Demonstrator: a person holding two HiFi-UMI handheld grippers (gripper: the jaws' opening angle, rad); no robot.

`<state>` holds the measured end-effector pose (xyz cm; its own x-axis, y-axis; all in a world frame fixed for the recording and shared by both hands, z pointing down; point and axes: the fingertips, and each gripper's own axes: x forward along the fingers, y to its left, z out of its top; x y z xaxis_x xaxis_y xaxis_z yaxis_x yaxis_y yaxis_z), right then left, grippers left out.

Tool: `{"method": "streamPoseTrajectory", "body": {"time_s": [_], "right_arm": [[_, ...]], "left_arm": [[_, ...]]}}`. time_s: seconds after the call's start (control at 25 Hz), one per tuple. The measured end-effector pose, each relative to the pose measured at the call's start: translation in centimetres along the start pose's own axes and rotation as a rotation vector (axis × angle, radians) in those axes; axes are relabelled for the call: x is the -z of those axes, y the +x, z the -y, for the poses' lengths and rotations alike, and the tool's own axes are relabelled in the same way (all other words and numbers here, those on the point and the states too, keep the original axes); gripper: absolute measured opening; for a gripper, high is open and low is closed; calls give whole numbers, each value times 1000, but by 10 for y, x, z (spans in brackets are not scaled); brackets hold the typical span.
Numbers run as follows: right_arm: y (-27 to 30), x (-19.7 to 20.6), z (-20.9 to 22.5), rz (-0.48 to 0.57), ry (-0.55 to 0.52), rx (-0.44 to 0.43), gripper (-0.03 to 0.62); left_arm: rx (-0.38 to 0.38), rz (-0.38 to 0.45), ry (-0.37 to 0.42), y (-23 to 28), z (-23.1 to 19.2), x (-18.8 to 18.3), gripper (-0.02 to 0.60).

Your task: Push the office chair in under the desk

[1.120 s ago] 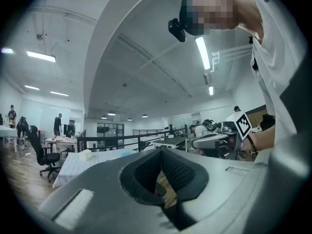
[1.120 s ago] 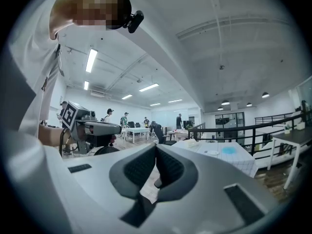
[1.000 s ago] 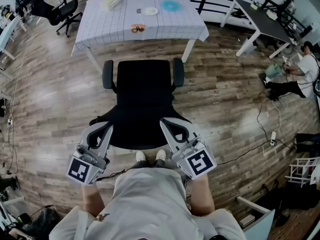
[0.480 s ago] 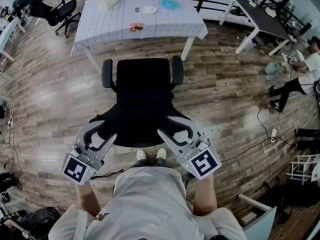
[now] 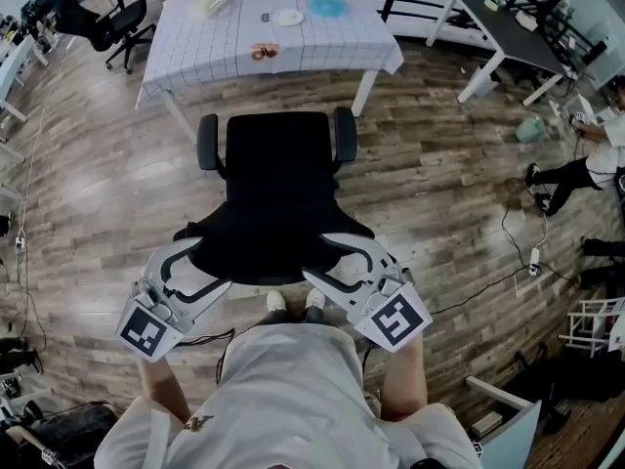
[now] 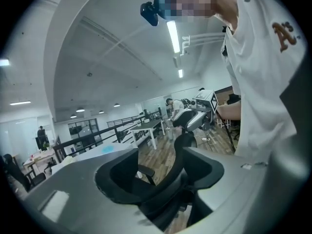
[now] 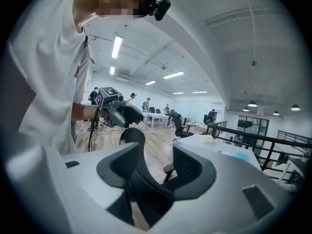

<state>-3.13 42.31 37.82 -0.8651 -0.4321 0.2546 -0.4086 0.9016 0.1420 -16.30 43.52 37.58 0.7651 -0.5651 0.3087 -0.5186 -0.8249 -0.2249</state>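
Black upholstery covers the office chair, which stands on the plank floor facing the desk. Its seat front is near the desk's near edge but clear of it, with a strip of floor showing between them. No part of the chair is under the desk. The backrest is turned toward the person, whose shoes show just behind it.

Left gripper: at the left side of the backrest's upper rim. Its jaws have just been opening and now stand apart. In the left gripper view the dark backrest edge lies between them, and the pads are not pressing on it. Grip released.

Right gripper: at the right side of the same rim. Its jaws have likewise just been opening. In the right gripper view the backrest edge runs through the gap with room on both sides. Grip released.

The desk carries a white gridded cloth. A white plate and a blue item sit toward its far edge, and a small brown item sits nearer the near edge.

A second black chair stands beyond the desk's far left corner. Another person sits on the floor, well apart at the right.
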Motion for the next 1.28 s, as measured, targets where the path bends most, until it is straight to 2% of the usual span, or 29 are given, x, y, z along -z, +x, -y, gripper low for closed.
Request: {"method": "streamPoseTrajectory", "body": {"time_s": [0.08,0.16,0.28,0.36,0.68,0.72,0.76,0.96,1.28], "right_arm": [[1,2,-3,-14,-19,-22,222],[2,6,-6,-36,-34,-46,279],[2,11,-10,-66,-58,-73,279],[1,14,-13,-92,-69,-95,318],[8,26,-20,-152,-117,-133,319],[9,29,-21,-166,-125,-138,339],[11,32,-22,-181,-135,-145,362],[19,42,-22,-229,-167,-151,362],[28,48,-18,-209,-166,-140,364]], "left_arm": [[18,-22,6,2,3,3,298],[31,-44,19,4,4,7,330],[44,-62,50,7,6,11,348],[52,-61,56,8,7,12,356],[63,-72,76,9,3,15,385],[66,-79,74,9,4,17,394],[70,-90,75,10,5,19,396],[92,-184,140,18,10,47,407],[77,-152,119,29,11,45,408]]}}
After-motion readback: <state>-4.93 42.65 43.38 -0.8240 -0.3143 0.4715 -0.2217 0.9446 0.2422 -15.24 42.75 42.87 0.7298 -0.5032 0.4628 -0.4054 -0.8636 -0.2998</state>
